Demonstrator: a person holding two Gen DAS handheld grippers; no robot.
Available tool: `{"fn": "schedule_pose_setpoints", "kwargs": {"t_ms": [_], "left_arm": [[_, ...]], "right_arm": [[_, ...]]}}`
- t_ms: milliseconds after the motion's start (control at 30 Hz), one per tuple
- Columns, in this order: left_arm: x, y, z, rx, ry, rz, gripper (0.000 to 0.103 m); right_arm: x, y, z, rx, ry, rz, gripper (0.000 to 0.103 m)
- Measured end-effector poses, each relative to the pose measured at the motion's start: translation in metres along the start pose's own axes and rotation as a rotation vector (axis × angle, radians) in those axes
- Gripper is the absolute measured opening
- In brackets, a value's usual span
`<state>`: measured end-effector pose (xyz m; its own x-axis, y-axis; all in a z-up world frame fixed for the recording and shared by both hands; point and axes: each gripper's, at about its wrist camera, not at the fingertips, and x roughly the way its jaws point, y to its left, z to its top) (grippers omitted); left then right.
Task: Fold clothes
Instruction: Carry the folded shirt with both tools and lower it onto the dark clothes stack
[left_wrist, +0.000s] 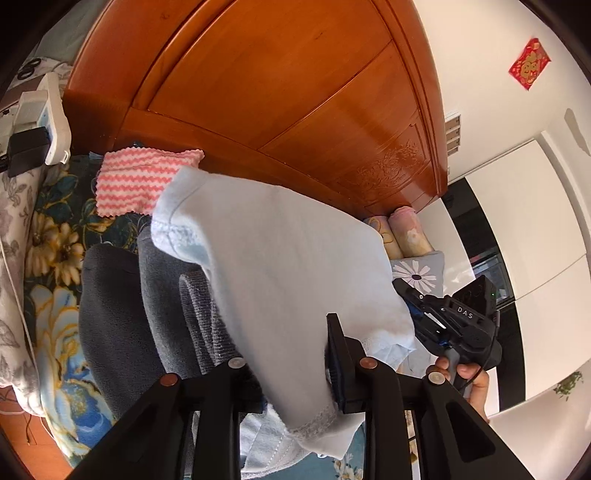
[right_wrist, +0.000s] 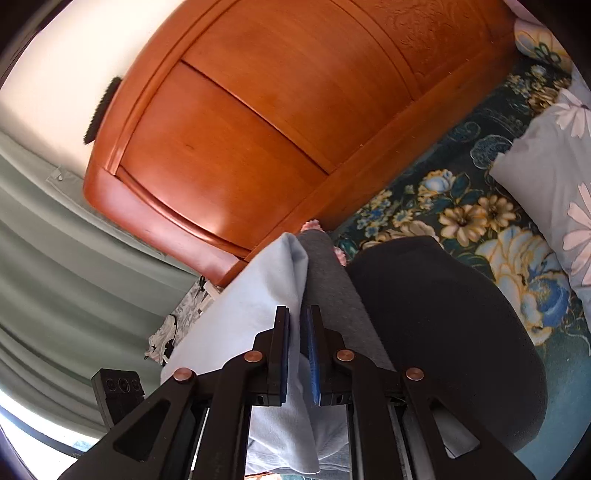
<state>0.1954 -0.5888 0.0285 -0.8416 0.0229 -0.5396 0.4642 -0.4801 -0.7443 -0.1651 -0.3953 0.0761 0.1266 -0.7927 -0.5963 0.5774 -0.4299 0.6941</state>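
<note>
Cloth (left_wrist: 280, 236) stretches between both grippers: right gripper (right_wrist: 300, 354) pinches one edge, left gripper (left_wrist: 295, 373), jaws narrow, holds the other.

Two grippers were in view: the left (left_wrist: 295, 373) and the right (right_wrist: 295, 354). One light blue cloth (left_wrist: 280, 258) hung between them. Under it lay two grey garments, a dark one (right_wrist: 443, 314) and a paler one (right_wrist: 328, 280). There was one pink-and-white zigzag cloth (left_wrist: 140, 181), one wooden headboard (left_wrist: 280, 92) and one floral bedspread (right_wrist: 461, 218). Two rolled pillows (left_wrist: 399, 229) and one daisy pillow (right_wrist: 546, 184) were seen. One red paper (left_wrist: 529, 63) hung on the wall.
</note>
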Motion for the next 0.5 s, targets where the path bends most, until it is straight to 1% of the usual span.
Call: {"fn": "schedule_pose_setpoints", "kwargs": {"t_ms": [67,133,167,233,300,333,400,467,500], "left_arm": [[0.002,-0.009,-0.001,0.049,0.005,0.033,0.028],[-0.003,-0.023,-0.001,0.096,0.019,0.088,0.029],[-0.006,-0.026,-0.001,0.102,0.023,0.101,0.032],[-0.013,-0.027,0.000,0.085,0.020,0.116,0.043],[-0.019,-0.021,0.001,0.039,0.015,0.159,0.069],[-0.022,-0.017,0.002,0.010,0.014,0.162,0.072],[-0.030,-0.007,0.005,-0.046,0.013,0.169,0.073],[-0.038,0.003,0.008,-0.102,0.011,0.176,0.073],[-0.046,0.003,0.008,-0.096,-0.014,0.186,0.073]], "right_arm": [[-0.001,-0.005,-0.002,0.014,-0.013,-0.006,0.010],[-0.009,0.003,-0.001,-0.009,-0.042,-0.041,0.010],[-0.014,0.009,0.000,-0.027,-0.060,-0.064,0.010],[-0.024,0.026,0.001,-0.079,-0.092,-0.093,0.010],[-0.028,0.045,-0.002,-0.155,-0.097,-0.100,0.010],[-0.028,0.054,-0.006,-0.194,-0.089,-0.105,0.010],[-0.022,0.068,-0.014,-0.253,-0.054,-0.117,0.010],[-0.008,0.076,-0.021,-0.285,-0.015,-0.135,0.010],[-0.002,0.079,-0.024,-0.299,-0.001,-0.147,0.010]]}}
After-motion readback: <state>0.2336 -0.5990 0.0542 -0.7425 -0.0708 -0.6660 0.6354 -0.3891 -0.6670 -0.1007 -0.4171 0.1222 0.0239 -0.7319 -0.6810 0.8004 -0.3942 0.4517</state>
